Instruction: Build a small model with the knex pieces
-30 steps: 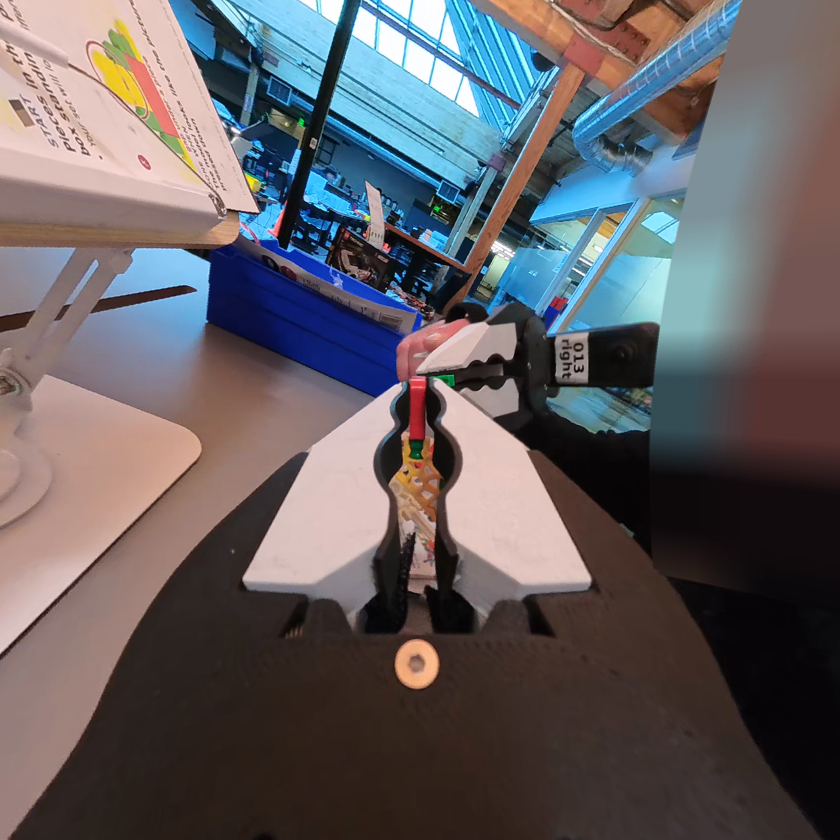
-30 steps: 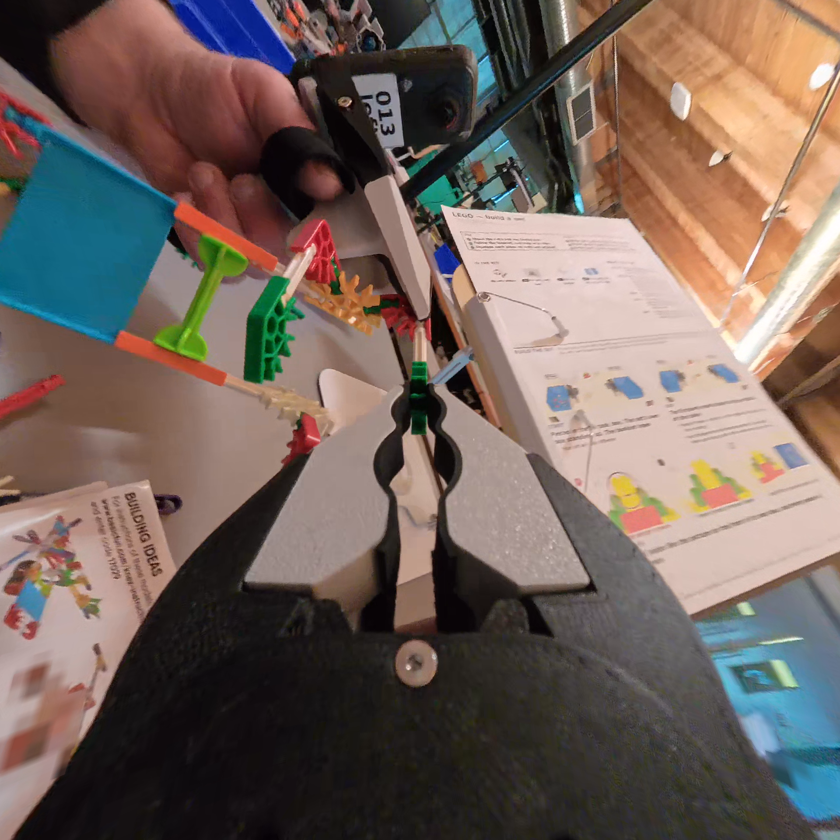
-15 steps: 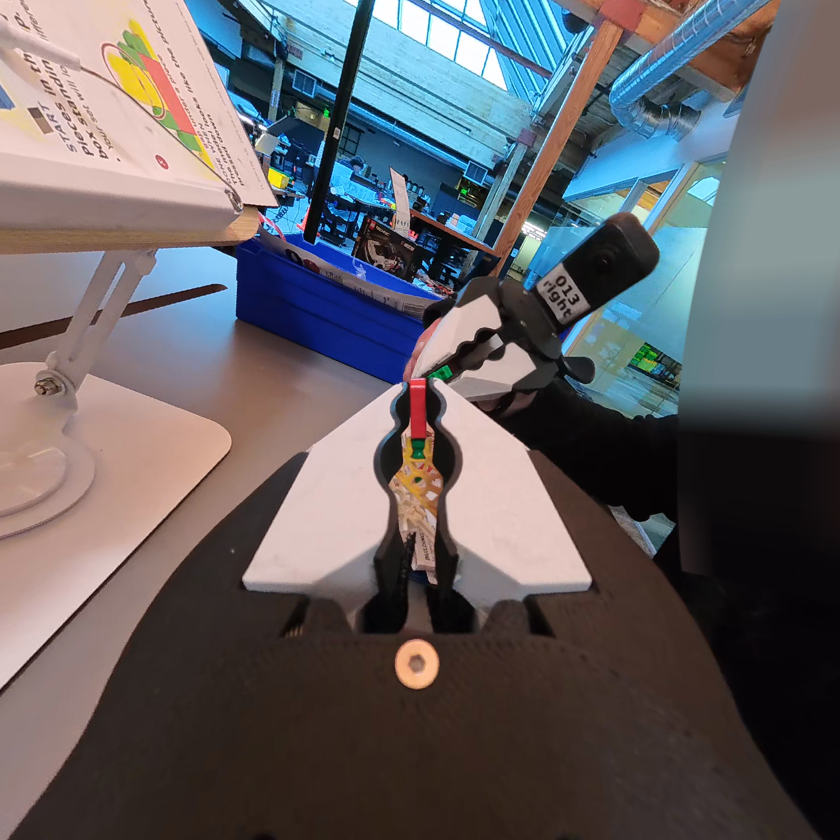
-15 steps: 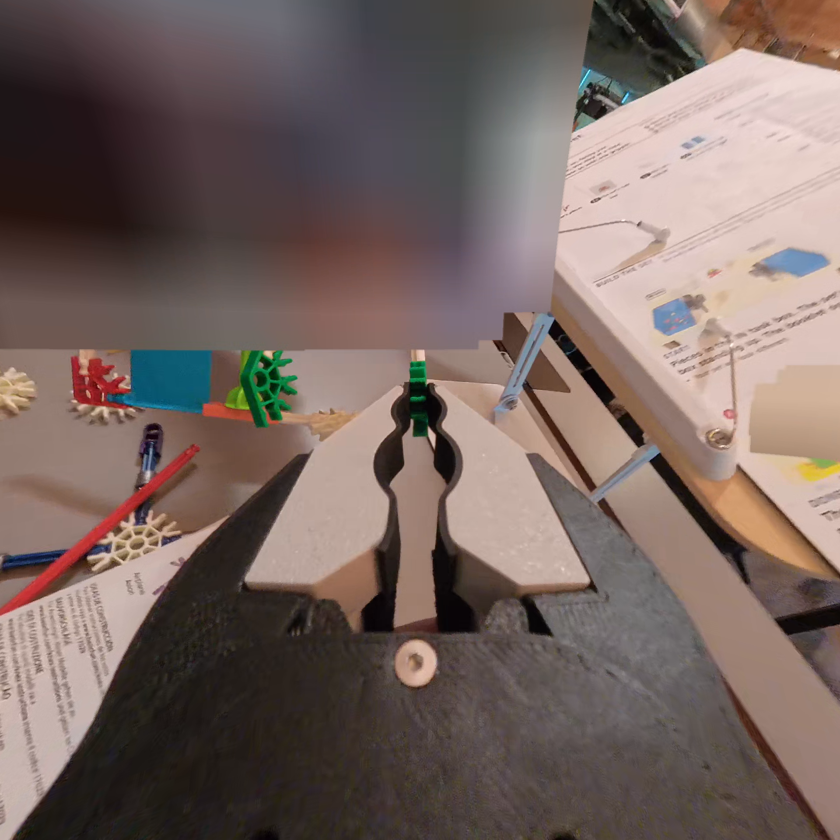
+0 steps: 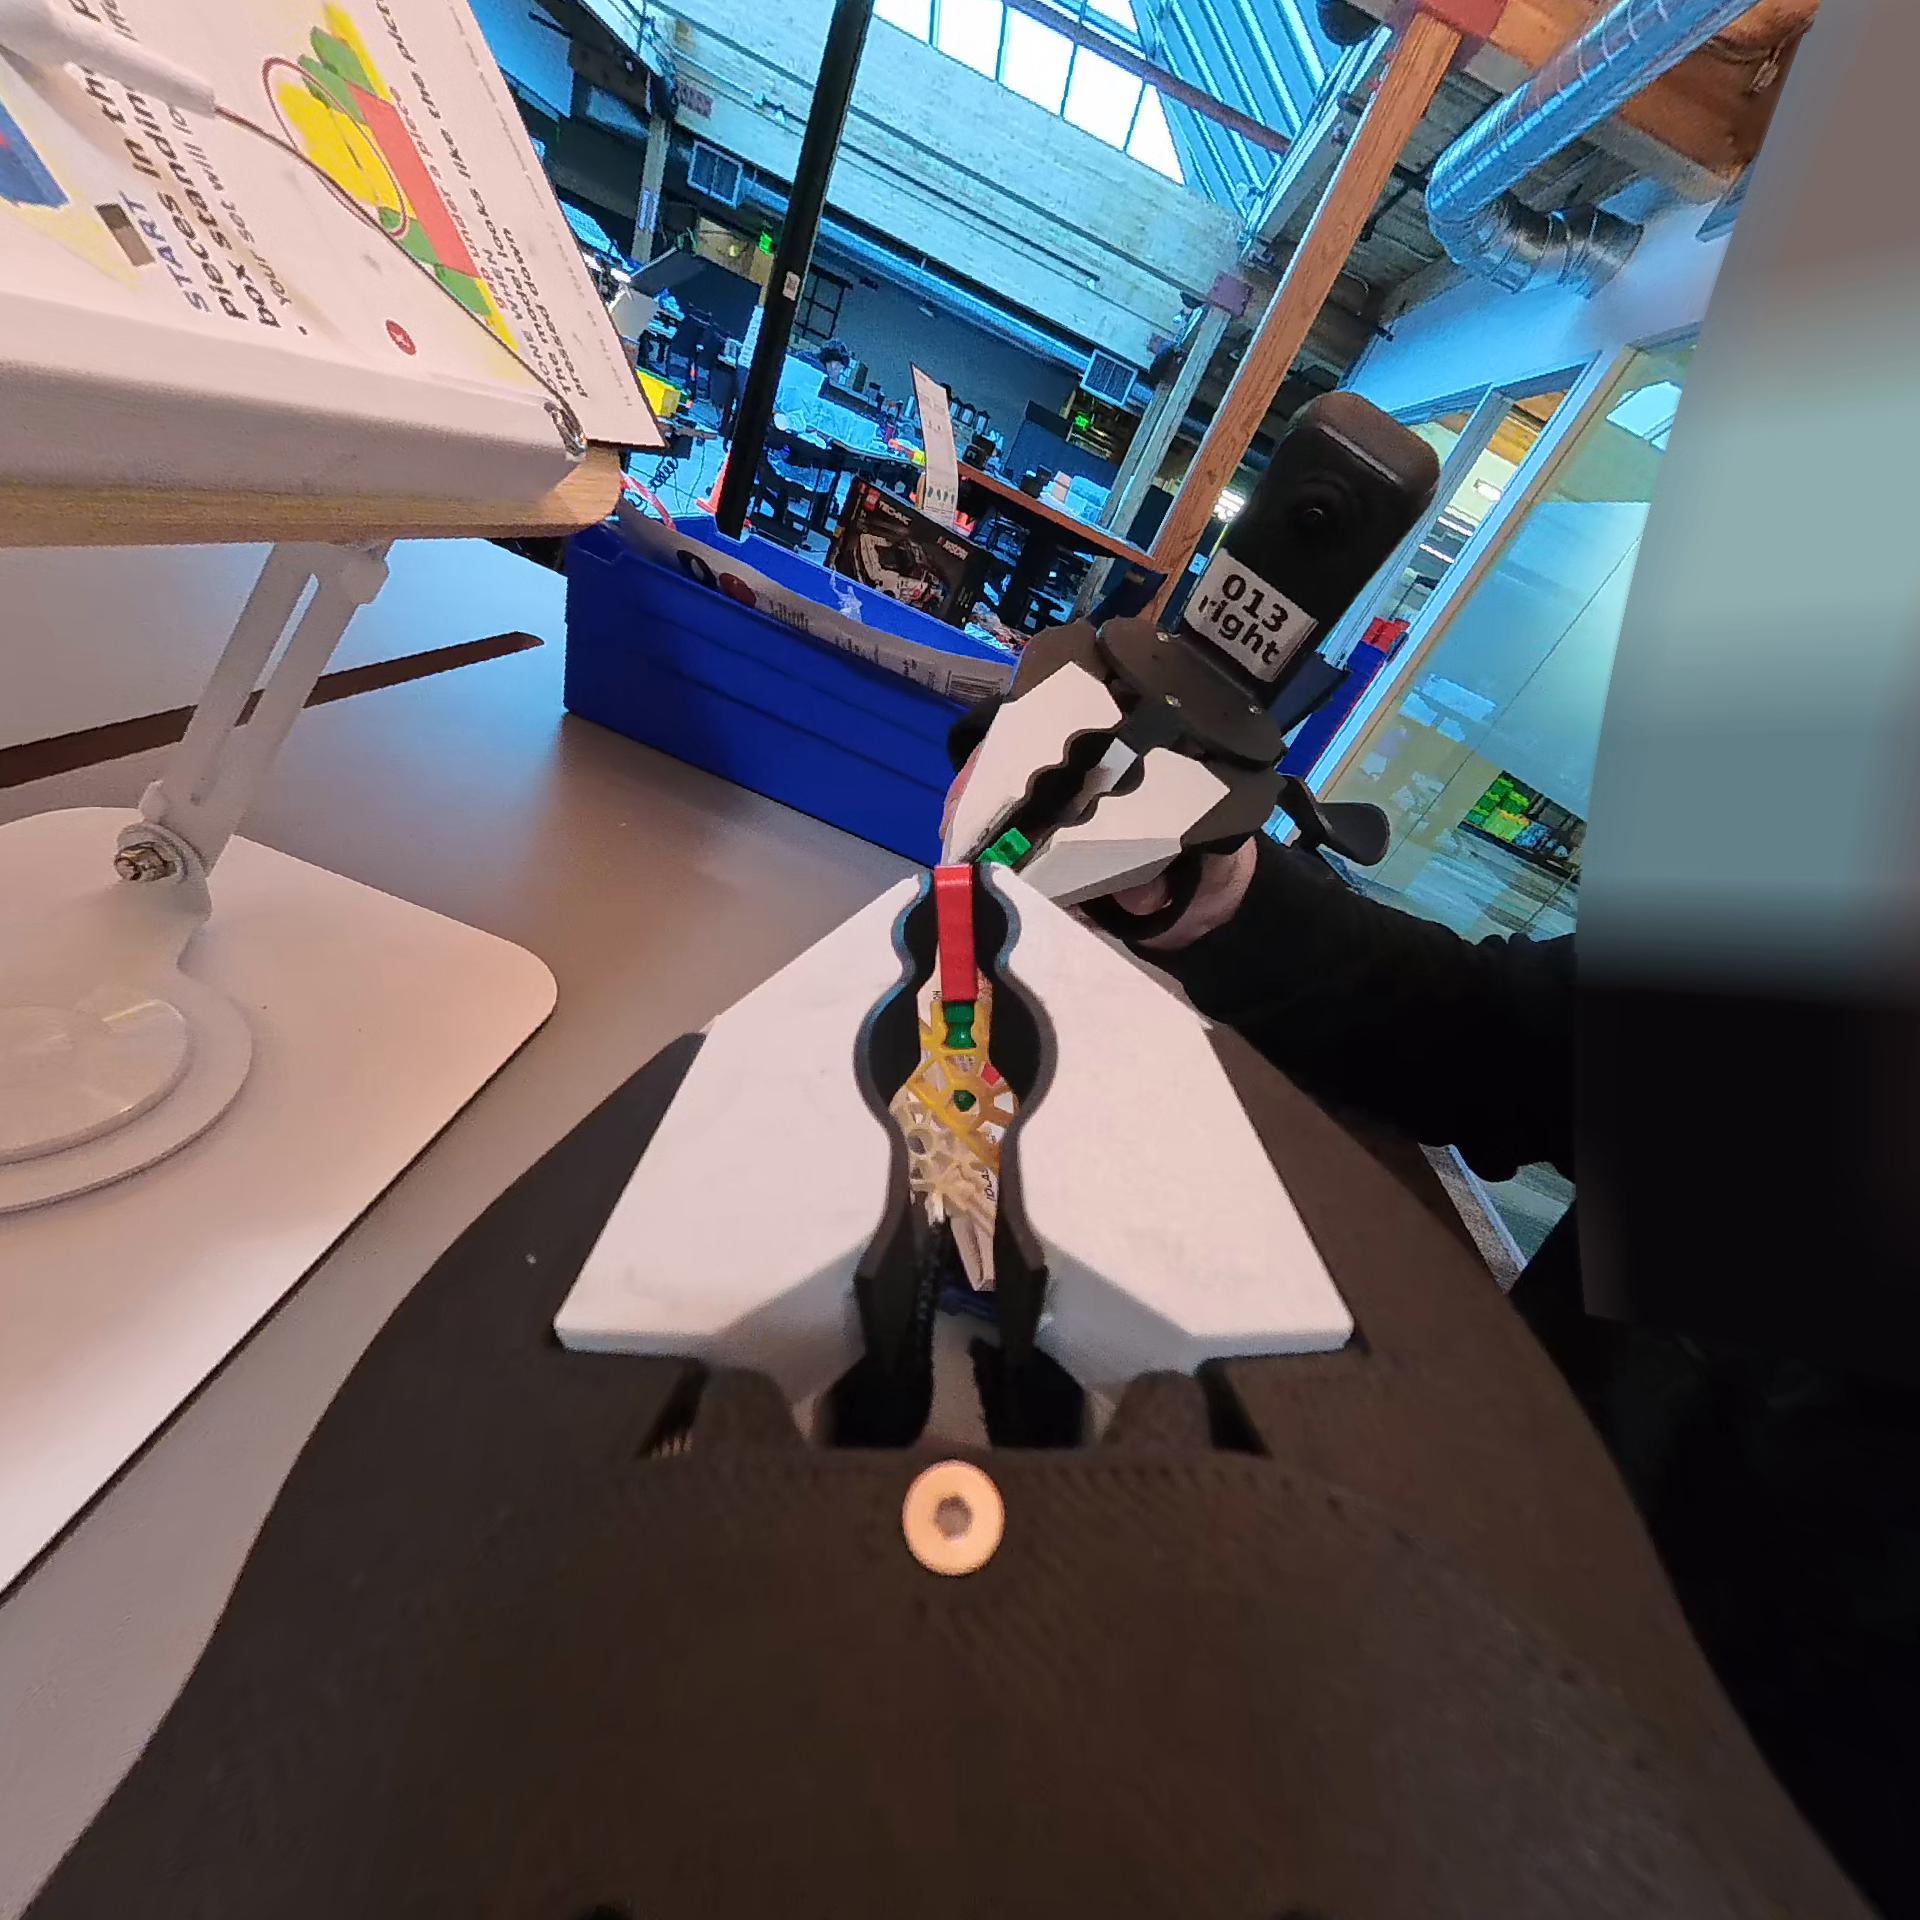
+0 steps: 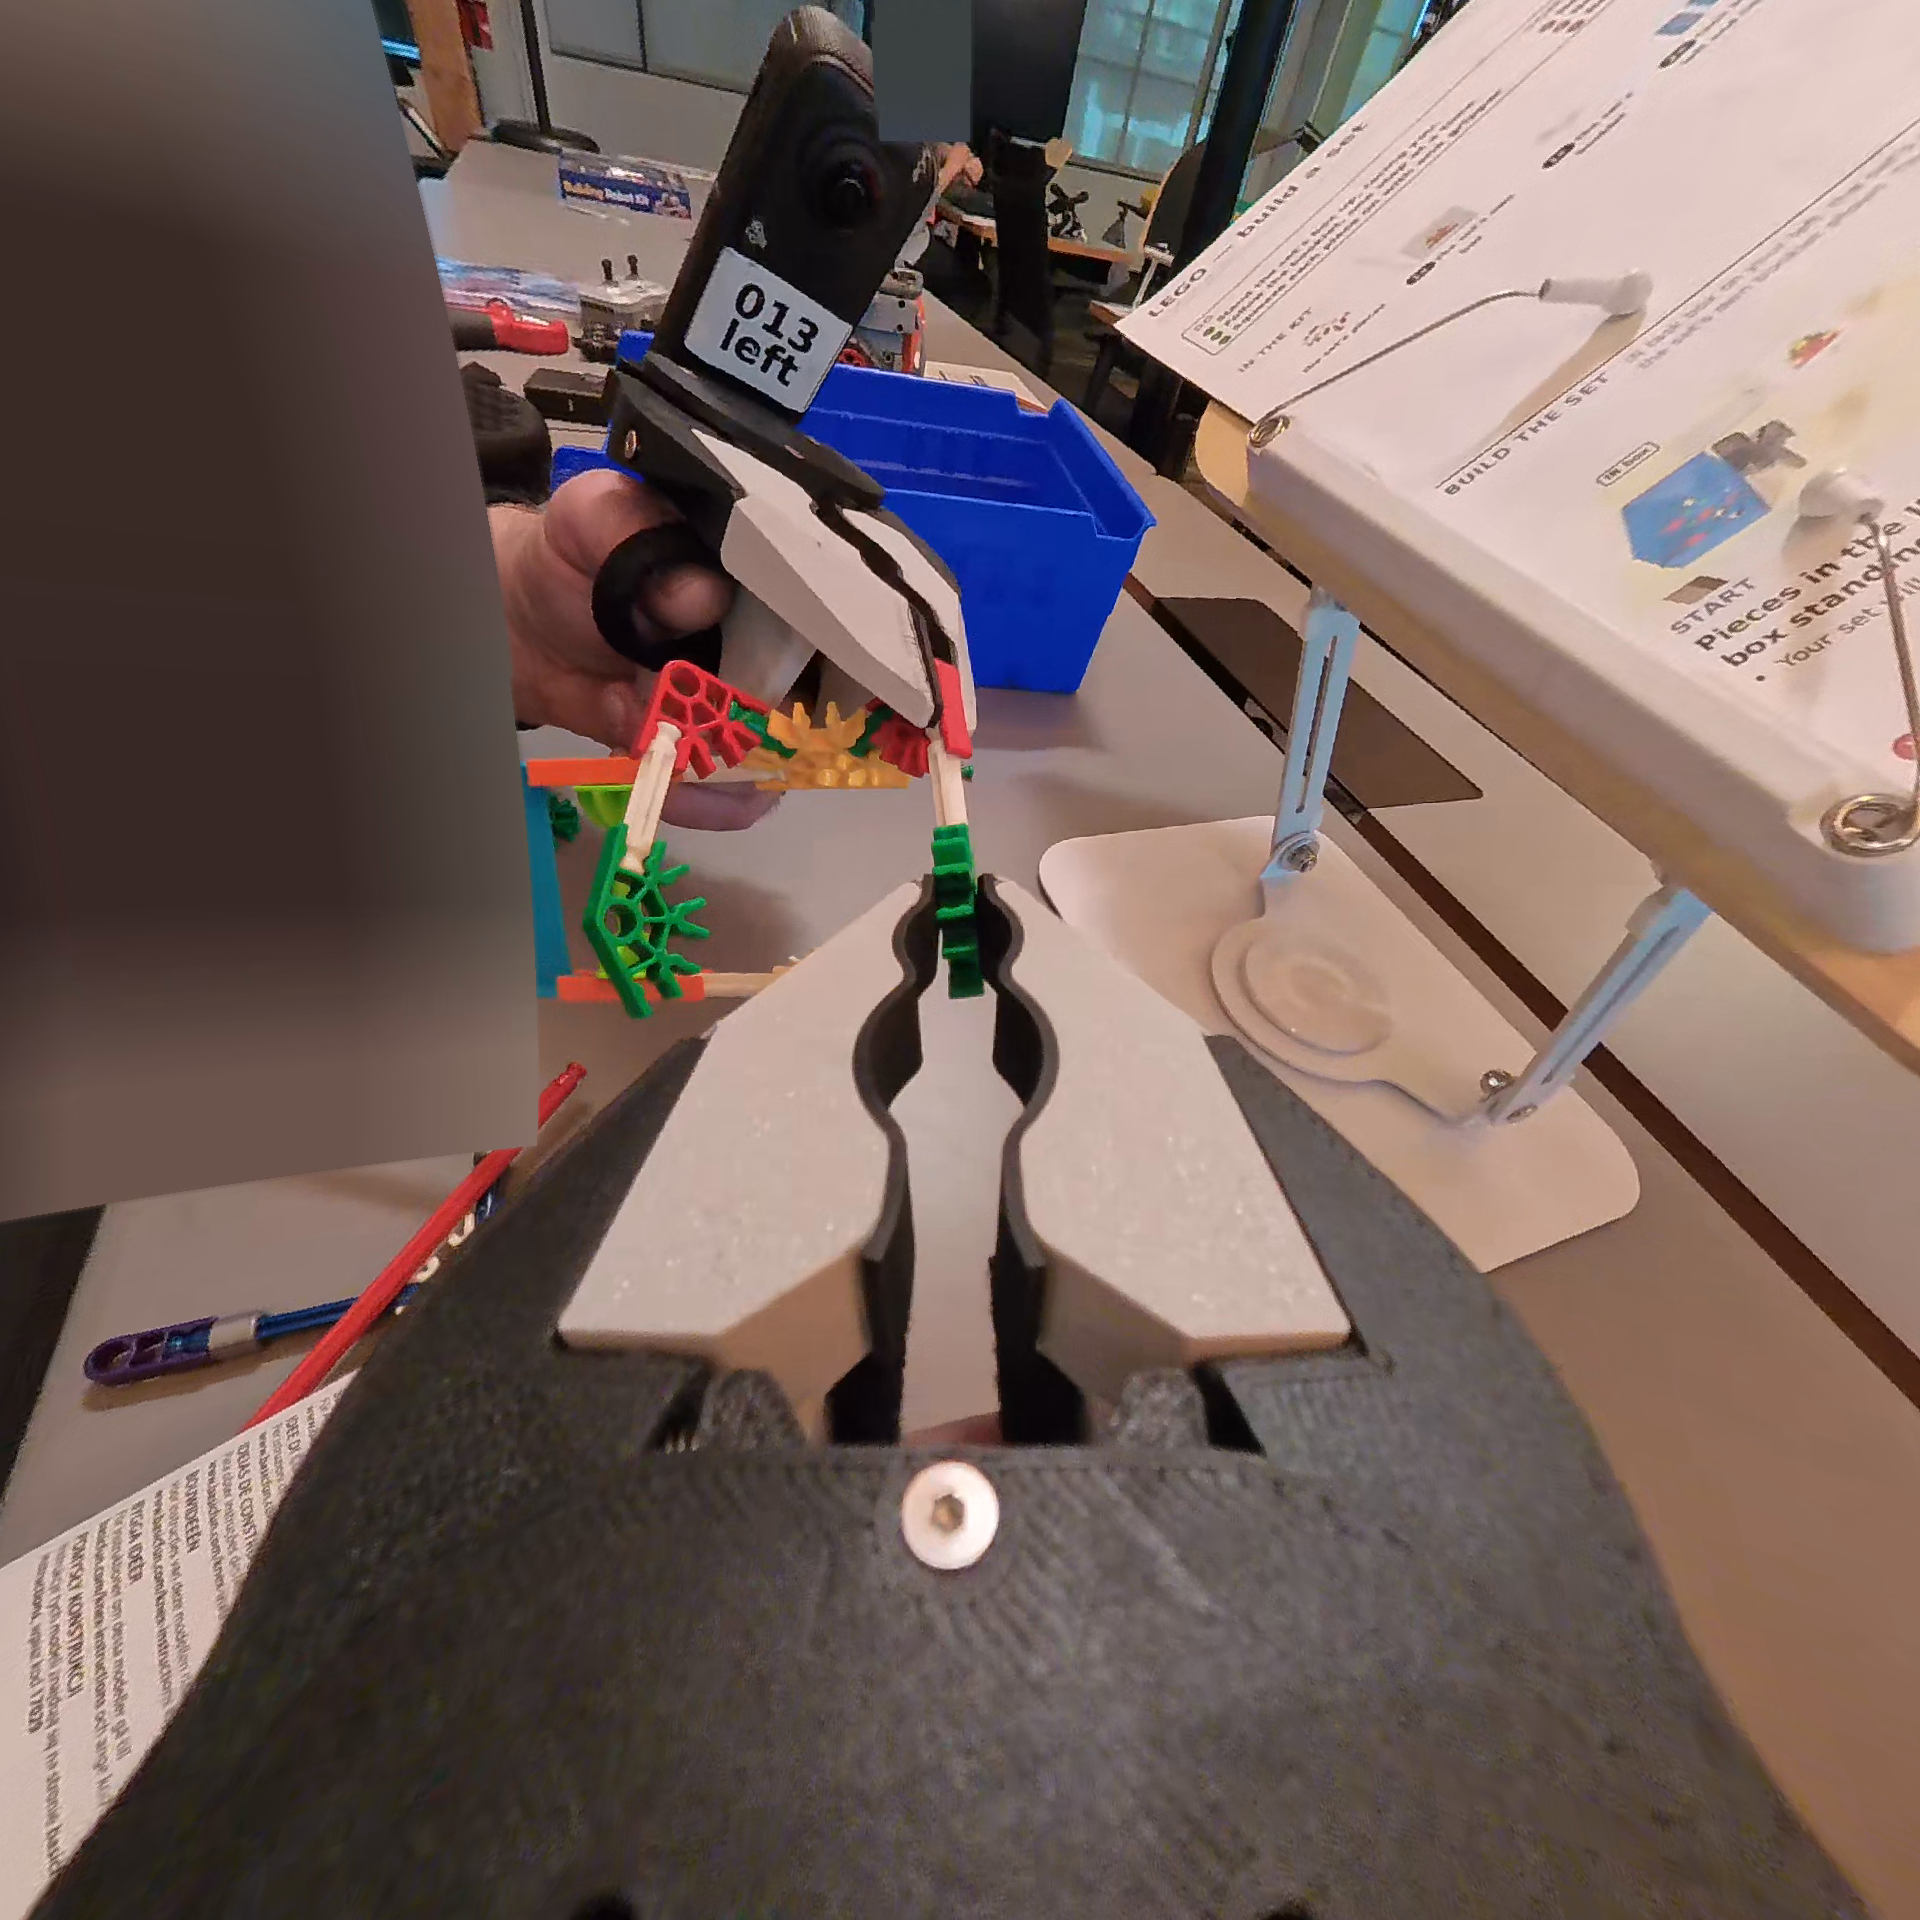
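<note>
A rod-and-connector toy model (image 6: 727, 790) hangs between the two grippers above the grey table. My left gripper (image 5: 954, 888) is shut on the model's red connector (image 5: 954, 930); yellow and white connectors (image 5: 951, 1117) show behind it between the fingers. My right gripper (image 6: 954, 894) is shut on the model's green connector (image 6: 954, 914), joined by a white rod (image 6: 948, 790) to the red connector held by the left gripper (image 6: 940, 707). In the left wrist view the right gripper (image 5: 987, 847) meets my fingertips. A blue panel (image 6: 542, 883) and a second green connector (image 6: 639, 920) hang at the model's left.
A blue bin (image 6: 997, 540) stands behind the model and shows in the left wrist view (image 5: 748, 686). A white stand (image 6: 1351, 1018) carries an instruction sheet (image 6: 1610, 436). A red rod (image 6: 416, 1247), a blue rod with purple end (image 6: 187, 1345) and a leaflet (image 6: 125, 1579) lie left. The tips of both grippers are at nearly the same place.
The right gripper has swung upright and turned its view towards the blue bin, still gripping the green connector. The left gripper has kept its hold on the red connector.
</note>
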Demonstrator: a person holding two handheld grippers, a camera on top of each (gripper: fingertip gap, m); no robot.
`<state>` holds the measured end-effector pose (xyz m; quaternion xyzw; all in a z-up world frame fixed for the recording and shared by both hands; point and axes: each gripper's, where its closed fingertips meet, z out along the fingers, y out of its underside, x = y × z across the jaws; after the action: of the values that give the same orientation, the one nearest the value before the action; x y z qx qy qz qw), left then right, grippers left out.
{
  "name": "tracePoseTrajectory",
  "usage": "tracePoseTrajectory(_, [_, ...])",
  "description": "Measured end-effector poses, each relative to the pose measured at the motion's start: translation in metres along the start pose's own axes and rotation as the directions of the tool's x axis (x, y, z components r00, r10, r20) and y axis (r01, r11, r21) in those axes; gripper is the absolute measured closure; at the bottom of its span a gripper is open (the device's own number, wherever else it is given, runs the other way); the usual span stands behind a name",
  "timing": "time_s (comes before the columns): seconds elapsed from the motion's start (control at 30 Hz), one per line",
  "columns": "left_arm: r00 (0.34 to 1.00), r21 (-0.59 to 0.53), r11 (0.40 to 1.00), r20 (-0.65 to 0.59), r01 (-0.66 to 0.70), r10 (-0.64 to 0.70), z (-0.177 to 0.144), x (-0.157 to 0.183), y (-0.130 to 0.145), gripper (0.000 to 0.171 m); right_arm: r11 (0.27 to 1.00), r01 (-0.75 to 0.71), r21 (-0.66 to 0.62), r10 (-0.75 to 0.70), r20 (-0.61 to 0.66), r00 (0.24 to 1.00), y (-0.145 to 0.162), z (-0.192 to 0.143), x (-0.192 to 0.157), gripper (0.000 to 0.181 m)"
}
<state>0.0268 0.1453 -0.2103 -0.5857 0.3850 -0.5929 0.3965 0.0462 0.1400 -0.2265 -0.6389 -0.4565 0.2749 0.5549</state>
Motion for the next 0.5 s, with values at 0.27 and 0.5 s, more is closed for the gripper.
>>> tracePoseTrajectory(0.27, [1.000, -0.007, 1.000, 0.002, -0.009, 0.009, 0.0008, -0.0012, 0.0013, 0.168, 0.998, -0.063, 0.001, 0.063, 0.027, 0.998, 0.0015, -0.0003, 0.0008, 0.177])
tracePoseTrajectory(0.5, [1.000, -0.011, 1.000, 0.009, -0.009, 0.009, 0.0012, -0.0041, 0.0036, 0.168, 0.995, -0.094, -0.010, 0.095, 0.031, 0.995, 0.0046, 0.0008, 0.0022, 0.176])
